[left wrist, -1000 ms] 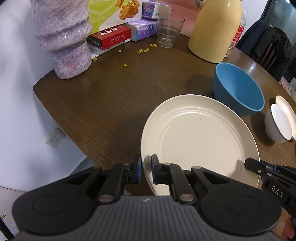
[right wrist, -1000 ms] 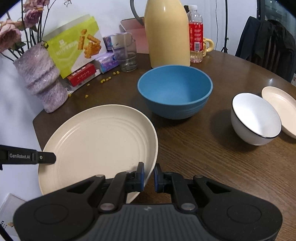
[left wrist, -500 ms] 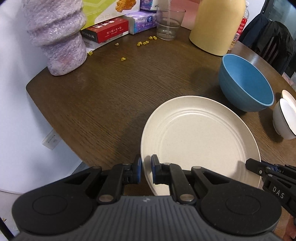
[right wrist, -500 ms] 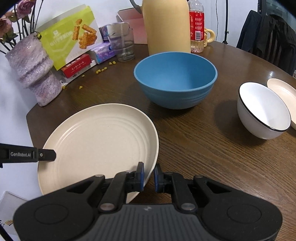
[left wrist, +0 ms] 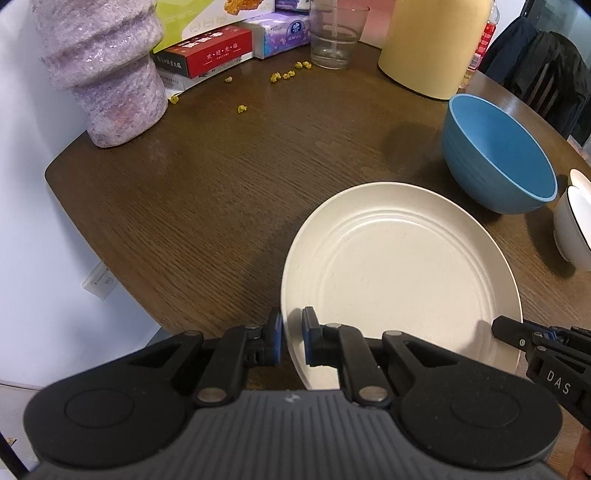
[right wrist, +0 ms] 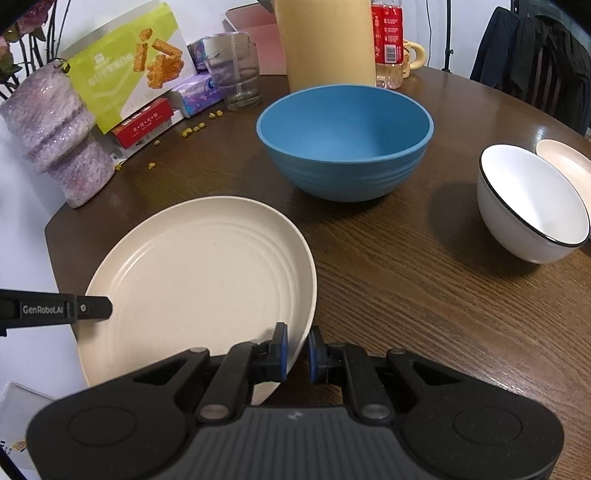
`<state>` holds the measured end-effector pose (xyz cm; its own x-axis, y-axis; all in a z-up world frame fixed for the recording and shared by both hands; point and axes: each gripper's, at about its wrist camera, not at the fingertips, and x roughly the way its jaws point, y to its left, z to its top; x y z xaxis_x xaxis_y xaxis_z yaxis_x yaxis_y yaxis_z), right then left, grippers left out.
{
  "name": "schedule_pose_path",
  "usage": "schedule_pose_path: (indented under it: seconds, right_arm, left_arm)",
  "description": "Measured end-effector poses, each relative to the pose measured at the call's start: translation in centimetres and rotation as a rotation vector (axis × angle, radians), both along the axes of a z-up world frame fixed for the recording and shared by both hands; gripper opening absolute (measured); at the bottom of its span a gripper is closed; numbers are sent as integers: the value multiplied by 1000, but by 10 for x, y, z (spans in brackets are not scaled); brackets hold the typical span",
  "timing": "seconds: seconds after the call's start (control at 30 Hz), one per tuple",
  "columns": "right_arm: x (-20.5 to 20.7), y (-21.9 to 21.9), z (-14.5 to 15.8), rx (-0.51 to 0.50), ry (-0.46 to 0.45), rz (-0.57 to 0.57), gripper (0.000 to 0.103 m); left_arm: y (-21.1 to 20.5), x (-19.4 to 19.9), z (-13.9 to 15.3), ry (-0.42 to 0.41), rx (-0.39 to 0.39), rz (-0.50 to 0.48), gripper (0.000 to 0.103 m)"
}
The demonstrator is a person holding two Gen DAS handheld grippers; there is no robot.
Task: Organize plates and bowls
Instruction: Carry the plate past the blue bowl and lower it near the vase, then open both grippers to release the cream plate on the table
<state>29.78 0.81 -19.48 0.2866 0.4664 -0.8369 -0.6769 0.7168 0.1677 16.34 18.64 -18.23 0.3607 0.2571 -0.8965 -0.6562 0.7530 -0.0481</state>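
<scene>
A large cream plate (left wrist: 399, 266) (right wrist: 199, 273) sits low over the near left part of the brown table, gripped from both sides. My left gripper (left wrist: 291, 339) is shut on its left rim. On the opposite rim my right gripper (right wrist: 297, 349) is shut as well. Each gripper's fingers show at the edge of the other's view, the right one (left wrist: 517, 334) and the left one (right wrist: 88, 308). Beyond the plate stands a blue bowl (left wrist: 498, 155) (right wrist: 345, 136). A white bowl with a black rim (right wrist: 532, 203) (left wrist: 574, 225) and a small cream plate (right wrist: 565, 162) lie to the right.
At the back stand a purple vase (left wrist: 99, 66) (right wrist: 55, 133), a red box (left wrist: 207, 55), a green snack box (right wrist: 129, 77), tissue packs (right wrist: 199, 90), a glass (left wrist: 334, 35) (right wrist: 234, 79), a yellow jug (left wrist: 437, 44) (right wrist: 325, 40) and a drink bottle (right wrist: 388, 40). Yellow crumbs (left wrist: 286, 75) dot the table. The table edge (left wrist: 110, 251) runs left.
Both grippers have sunk a little with the cream plate between them, bringing it closer to the table. Their grips on the rim have not changed.
</scene>
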Motion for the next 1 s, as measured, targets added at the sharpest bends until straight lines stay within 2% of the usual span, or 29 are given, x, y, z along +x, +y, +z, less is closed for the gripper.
schedule_pose_path:
  seconds: [0.63,0.7,0.77,0.9,0.93,1.0]
  right_arm:
    - [6,4,-2,-12,42,-11,12]
    - [7,5,-2,-12,49,-14,13]
    - [8,4,-2,-11,56,-18,13]
    - [10,3,-1,-8,65,-25,13]
    - [10,2,-1,-6,66,-26,13]
    - [12,1,-1,1,75,-33,16]
  left_arm:
    - [5,7,-6,61,-17,10,14]
    - [5,7,-6,69,-16,10,18]
    - [5,8,-6,78,-12,12,31]
    - [4,7,-3,78,8,12,45]
    - [4,7,-2,76,12,12,52]
    - [3,7,1,71,26,10,60]
